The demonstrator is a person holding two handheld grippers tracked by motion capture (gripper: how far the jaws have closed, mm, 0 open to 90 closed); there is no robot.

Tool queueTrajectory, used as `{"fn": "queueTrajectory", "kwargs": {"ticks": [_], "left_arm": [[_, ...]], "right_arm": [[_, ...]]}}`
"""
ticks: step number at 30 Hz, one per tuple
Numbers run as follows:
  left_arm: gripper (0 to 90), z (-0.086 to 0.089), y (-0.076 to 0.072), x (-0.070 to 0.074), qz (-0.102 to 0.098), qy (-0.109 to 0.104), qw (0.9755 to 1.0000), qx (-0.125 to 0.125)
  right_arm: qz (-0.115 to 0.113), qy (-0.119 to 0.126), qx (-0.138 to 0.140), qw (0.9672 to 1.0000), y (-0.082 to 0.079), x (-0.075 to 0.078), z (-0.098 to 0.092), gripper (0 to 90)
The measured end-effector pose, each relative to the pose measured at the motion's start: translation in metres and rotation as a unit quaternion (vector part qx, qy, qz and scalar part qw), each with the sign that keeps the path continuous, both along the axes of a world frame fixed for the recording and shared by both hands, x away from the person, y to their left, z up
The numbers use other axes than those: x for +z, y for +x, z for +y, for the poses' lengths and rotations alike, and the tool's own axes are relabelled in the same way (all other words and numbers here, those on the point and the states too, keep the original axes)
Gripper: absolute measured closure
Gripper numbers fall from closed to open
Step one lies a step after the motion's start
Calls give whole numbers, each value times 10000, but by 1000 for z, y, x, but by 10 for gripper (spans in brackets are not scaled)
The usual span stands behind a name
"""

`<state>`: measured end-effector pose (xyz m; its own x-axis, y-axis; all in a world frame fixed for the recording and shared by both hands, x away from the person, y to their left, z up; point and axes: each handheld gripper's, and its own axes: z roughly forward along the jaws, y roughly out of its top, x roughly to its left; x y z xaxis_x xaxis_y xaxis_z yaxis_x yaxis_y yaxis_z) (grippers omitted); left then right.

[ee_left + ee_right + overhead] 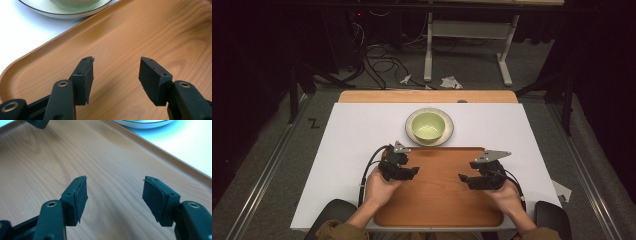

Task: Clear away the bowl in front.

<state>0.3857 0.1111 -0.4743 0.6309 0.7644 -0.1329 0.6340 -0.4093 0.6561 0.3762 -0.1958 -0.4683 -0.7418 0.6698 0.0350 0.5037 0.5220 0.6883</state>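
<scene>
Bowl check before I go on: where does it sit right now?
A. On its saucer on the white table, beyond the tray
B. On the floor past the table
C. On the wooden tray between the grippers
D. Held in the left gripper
A: the green bowl rests on its saucer on the white table, just past the far edge of the tray.
</scene>
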Motion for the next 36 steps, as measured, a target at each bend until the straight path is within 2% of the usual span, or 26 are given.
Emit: {"fn": "queueTrajectory", "kwargs": {"ticks": [6, 7, 12, 15, 16, 18, 29, 36], "left_arm": [[448, 0, 1, 0, -17, 23, 10000, 12], [447, 0, 1, 0, -9, 42, 10000, 24], [444, 0, 1, 0, 23, 31, 10000, 43], [446, 0, 2, -1, 25, 46, 10000, 75], [446, 0, 2, -1, 25, 50, 9999, 86], [445, -1, 1, -1, 13, 56, 10000, 77], [435, 0, -2, 4, 21, -49, 10000, 42], [427, 2, -4, 13, -86, -104, 9999, 36]], "right_arm": [[26, -119, 42, 9999, -2, -1, 2, 380], [115, -220, -1, 9997, -2, -2, 3, 382], [116, -261, 30, 9996, -1, -2, 2, 386], [179, -267, -77, 9995, -1, -3, 3, 387], [189, -376, -46, 9991, 0, -4, 3, 388], [189, -398, -38, 9990, 0, -4, 3, 392], [271, -429, -64, 9987, 1, -6, 4, 391], [236, -403, 25, 9989, 0, -6, 6, 388]]}}
